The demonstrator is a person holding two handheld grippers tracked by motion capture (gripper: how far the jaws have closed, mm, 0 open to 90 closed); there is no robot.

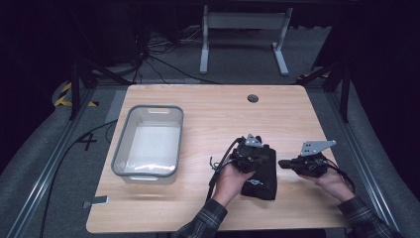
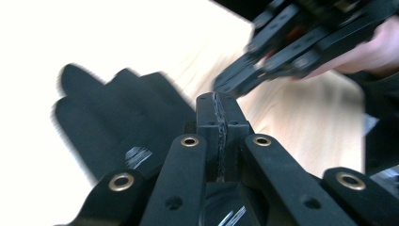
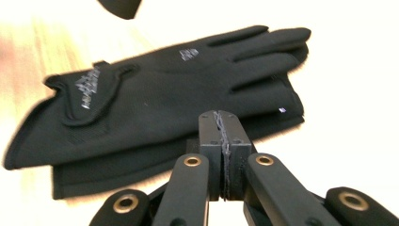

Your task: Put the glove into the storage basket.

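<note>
**Near the front right edge of the table: two closed grippers beside the gloves**

Near the front edge of the table (image 1: 208, 106), a little right of the middle, the black gloves (image 1: 261, 176) lie flat, one on top of the other, with the fingers pointing toward the far edge. I think they lie stacked so that both can be taken together. My left gripper (image 1: 251, 156) hangs over the left part of the gloves; its jaws are pressed together and nothing is between them. My left hand (image 1: 232, 179) comes from the front edge and holds the tool level, pointing to the right. My right gripper (image 1: 284, 163) is just beside the right edge of the gloves, over bare wood, and points left toward them. Its jaws are also closed on nothing. My right hand (image 1: 332, 181) holds it low and nearly flat. The two tips stand near each other, apart. The grey bin (image 1: 120, 144) stands well apart, toward the left edge, probably waiting for the gloves. Both tools must open before any grasp.
</note>
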